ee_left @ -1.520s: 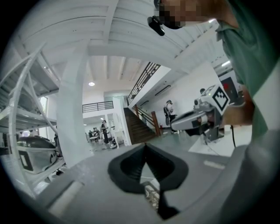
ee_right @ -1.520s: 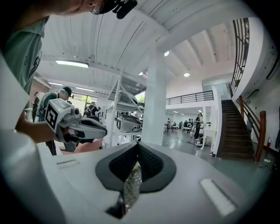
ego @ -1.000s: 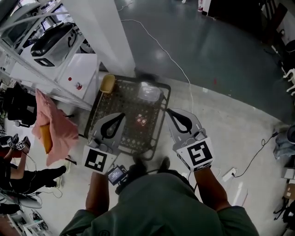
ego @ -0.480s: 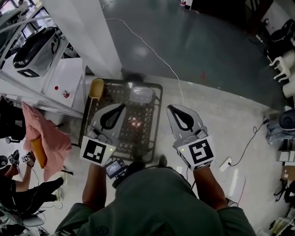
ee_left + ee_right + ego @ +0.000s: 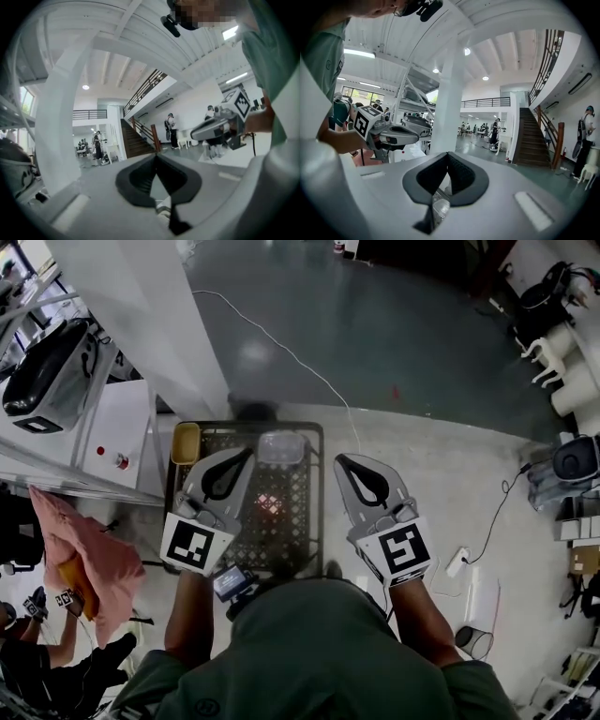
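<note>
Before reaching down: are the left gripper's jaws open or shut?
Shut. On the left gripper the jaws meet at the tips, nothing between them.

A white square pillar [image 5: 141, 315] stands on the glossy grey floor [image 5: 422, 343]. A crumpled pink cloth [image 5: 80, 549] lies at the far left.

We record that the black mesh crate [image 5: 295, 531], askew before, now lies square below us. The pink cloth [image 5: 66, 540] has slid to the lower left. The right tongs [image 5: 339, 459] have cleared the crate's edge. A person [image 5: 586, 131] now stands beside the staircase [image 5: 534, 136].
</note>
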A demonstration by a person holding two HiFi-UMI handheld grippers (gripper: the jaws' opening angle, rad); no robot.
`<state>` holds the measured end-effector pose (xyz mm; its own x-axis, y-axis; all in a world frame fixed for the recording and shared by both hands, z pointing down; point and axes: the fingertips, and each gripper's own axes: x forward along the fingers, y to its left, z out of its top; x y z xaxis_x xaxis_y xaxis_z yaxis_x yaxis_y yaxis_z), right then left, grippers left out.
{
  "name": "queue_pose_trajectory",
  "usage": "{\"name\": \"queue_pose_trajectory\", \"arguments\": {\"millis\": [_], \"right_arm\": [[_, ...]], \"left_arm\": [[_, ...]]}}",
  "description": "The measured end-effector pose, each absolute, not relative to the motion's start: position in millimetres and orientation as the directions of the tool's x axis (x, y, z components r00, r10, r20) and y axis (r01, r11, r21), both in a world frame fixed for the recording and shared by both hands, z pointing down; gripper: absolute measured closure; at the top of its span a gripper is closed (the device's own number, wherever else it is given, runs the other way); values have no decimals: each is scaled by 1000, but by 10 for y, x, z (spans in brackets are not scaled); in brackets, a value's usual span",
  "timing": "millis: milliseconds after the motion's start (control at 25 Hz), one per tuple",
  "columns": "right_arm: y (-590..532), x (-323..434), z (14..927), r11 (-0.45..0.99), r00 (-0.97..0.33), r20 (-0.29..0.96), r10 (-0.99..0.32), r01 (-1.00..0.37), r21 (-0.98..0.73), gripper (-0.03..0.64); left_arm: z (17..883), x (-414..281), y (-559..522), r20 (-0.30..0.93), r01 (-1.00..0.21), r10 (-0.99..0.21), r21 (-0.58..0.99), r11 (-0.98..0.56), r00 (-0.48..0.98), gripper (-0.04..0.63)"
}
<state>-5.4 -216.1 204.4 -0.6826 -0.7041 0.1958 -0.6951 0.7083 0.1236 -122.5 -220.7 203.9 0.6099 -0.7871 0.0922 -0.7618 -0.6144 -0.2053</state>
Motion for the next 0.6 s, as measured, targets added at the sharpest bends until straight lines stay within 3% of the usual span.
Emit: {"name": "queue_pose_trajectory", "arguments": {"millis": [600], "right_arm": [[-2404,-744,2197,704,-655,273,-705,-694,153,610]], "left_arm": [[2294,-1927,-2430,97,-772,-779,-111,-626,619,592]]}}
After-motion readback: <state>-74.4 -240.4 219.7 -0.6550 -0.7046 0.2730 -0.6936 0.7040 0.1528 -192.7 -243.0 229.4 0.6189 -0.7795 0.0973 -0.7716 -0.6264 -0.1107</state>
